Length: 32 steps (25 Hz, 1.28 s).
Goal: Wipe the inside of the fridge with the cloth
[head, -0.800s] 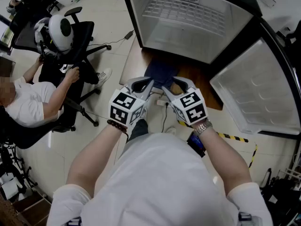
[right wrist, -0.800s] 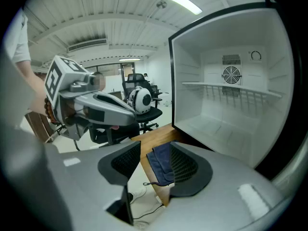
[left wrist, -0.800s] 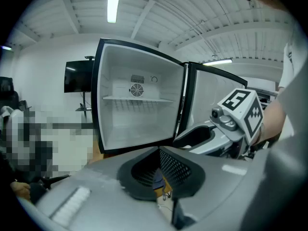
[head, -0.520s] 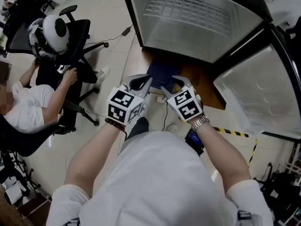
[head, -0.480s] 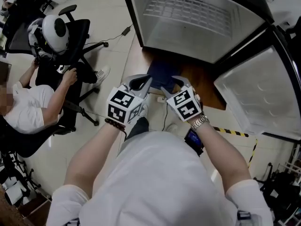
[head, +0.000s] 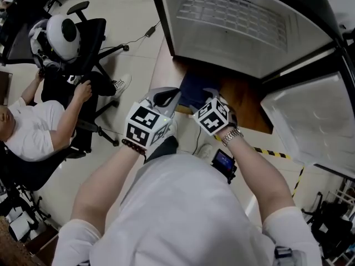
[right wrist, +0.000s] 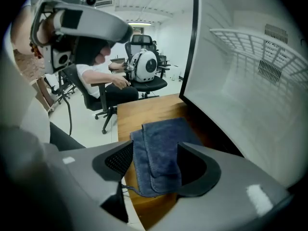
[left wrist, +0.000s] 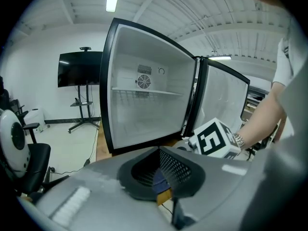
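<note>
A folded blue cloth (head: 193,90) (right wrist: 162,134) lies on the wooden platform (head: 166,65) (right wrist: 144,110) in front of the open fridge (head: 233,29) (left wrist: 144,112) (right wrist: 250,85). My right gripper (head: 213,96) (right wrist: 154,152) points steeply down over the cloth's near end. Its jaws are open and straddle the cloth without pressing on it. My left gripper (head: 168,97) (left wrist: 161,171) hovers just left of it, shut with nothing held. The fridge's inside is white and bare, with one wire shelf (left wrist: 144,93).
The fridge door (head: 310,121) (left wrist: 222,105) swings open to the right. A person (head: 30,123) sits on an office chair at the left, beside a chair (head: 91,46) holding a white round device (head: 60,36). Yellow-black tape (head: 272,153) marks the floor. A screen (left wrist: 79,69) stands on a stand.
My right gripper has tipped further down and moved a little forward over the cloth. The left gripper has hardly moved. The head view has shifted slightly toward the fridge.
</note>
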{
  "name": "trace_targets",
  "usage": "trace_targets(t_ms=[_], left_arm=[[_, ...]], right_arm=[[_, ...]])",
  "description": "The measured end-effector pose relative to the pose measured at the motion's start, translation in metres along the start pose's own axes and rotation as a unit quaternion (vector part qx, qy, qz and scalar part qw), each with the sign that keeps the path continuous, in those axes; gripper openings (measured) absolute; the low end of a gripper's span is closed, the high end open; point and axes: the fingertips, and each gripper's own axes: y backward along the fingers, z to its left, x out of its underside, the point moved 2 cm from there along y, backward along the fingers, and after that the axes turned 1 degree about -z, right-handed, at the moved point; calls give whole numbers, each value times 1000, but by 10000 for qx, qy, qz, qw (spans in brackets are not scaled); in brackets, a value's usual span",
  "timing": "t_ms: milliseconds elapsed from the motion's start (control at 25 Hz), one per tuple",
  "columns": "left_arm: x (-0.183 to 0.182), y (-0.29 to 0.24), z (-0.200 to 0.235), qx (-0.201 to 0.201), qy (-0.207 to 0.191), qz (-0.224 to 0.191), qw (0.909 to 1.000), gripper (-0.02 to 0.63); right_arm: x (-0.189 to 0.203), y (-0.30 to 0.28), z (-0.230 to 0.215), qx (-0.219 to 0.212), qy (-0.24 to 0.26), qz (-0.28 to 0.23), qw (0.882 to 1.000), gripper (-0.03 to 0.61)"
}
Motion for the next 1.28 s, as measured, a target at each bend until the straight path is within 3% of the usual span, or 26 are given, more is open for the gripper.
trace_targets(t_ms=[440, 760, 960, 1120, 1280], left_arm=[[0, 1, 19, 26, -91, 104, 9999, 6], [-1, 1, 30, 2, -77, 119, 9999, 6], [-7, -2, 29, 21, -95, 69, 9999, 6], [-14, -1, 32, -31, -112, -3, 9999, 6], [-23, 1, 35, -130, -95, -99, 9998, 6]], right_arm=[[11, -45, -3, -75, 175, 528, 9984, 296], [15, -51, -5, -420, -411, 598, 9965, 290], [22, -52, -7, -367, -555, 641, 9957, 217], [13, -48, -12, -179, -283, 559, 9979, 122], [10, -43, -11, -85, -115, 529, 9985, 86]])
